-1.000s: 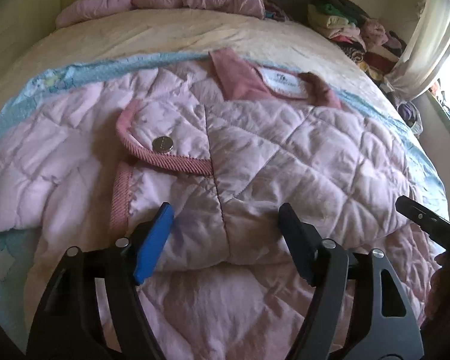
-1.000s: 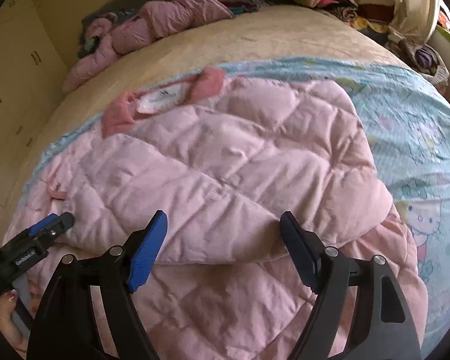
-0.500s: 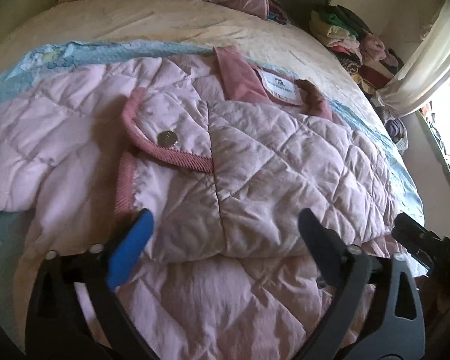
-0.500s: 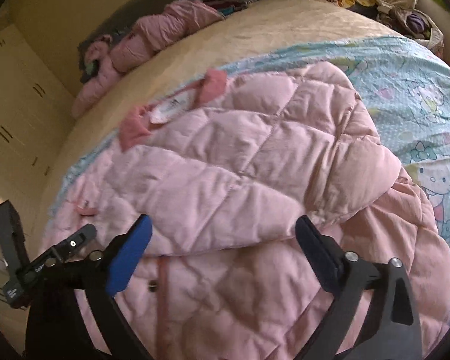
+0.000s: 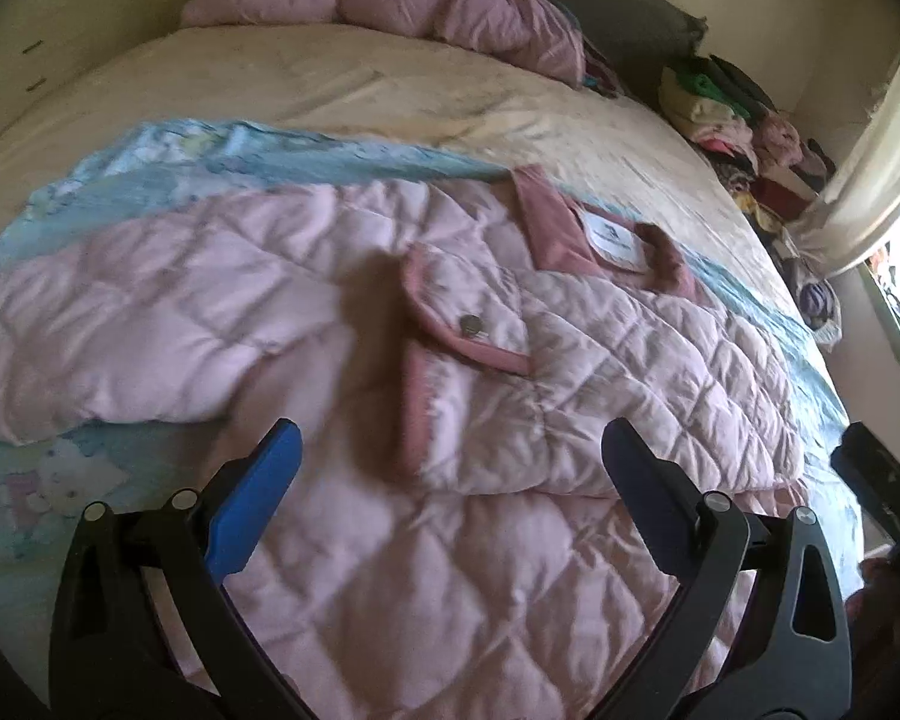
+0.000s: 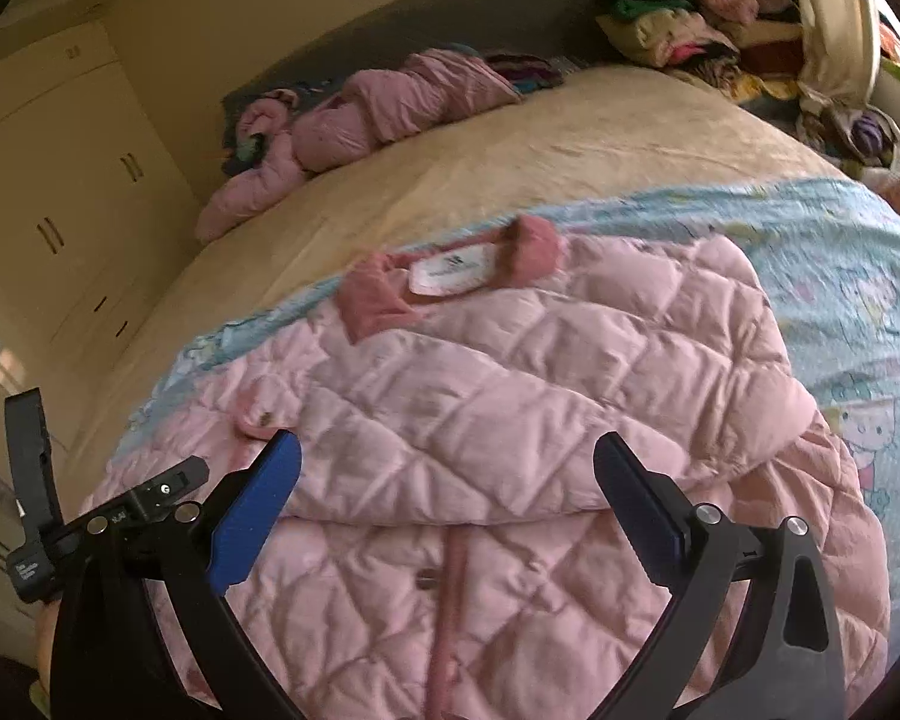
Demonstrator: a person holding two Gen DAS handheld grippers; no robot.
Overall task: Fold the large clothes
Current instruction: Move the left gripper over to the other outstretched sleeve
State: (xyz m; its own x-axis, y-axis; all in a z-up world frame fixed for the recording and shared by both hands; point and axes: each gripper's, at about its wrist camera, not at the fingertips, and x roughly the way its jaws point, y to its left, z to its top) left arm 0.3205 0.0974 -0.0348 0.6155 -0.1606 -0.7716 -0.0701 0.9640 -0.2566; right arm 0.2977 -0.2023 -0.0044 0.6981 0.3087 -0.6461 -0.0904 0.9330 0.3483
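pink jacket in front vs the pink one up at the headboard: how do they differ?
The front jacket lies spread flat with one sleeve folded across its chest; the far jacket is a crumpled heap. The front jacket sits on the blue cartoon sheet; the far jacket lies on the beige cover. Only the front jacket shows its collar label. Both are pink, quilted.
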